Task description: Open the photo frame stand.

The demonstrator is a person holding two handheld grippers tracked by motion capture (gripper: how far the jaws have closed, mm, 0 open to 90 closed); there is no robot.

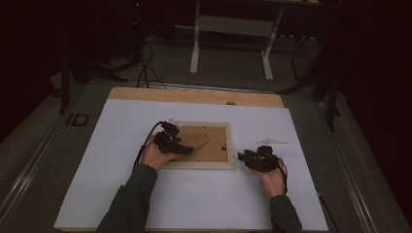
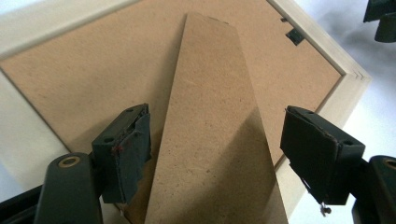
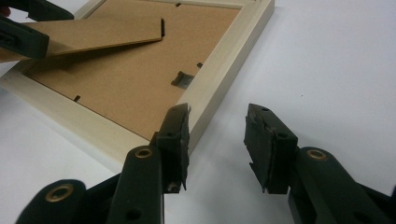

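A: Where is the picture frame (image 1: 200, 165)?

B: It lies face down on the white sheet (image 1: 121, 194), near the middle of the table. Its brown back board (image 1: 218, 145) faces up. A small metal hook (image 3: 183, 79) sits on that board.

A: And the left gripper (image 1: 183, 144)?

B: It sits over the frame's 8 o'clock corner. Its jaws are spread wide, one on each side of the brown stand flap (image 2: 215, 140). The flap is tilted up off the back board, with its far end pointing to about 1 o'clock in the left gripper view. The pads do not seem to touch it, but that is hard to be sure of from this angle.

A: What about the right gripper (image 1: 249, 156)?

B: It is at the frame's 4 o'clock side, down low over the sheet. Its jaws are apart too, with nothing between them. One pad (image 3: 180, 140) is just beside the pale frame edge.

A: Anything else on the table?

B: A small white piece (image 1: 273, 141) lies at about 1 o'clock from the right gripper.
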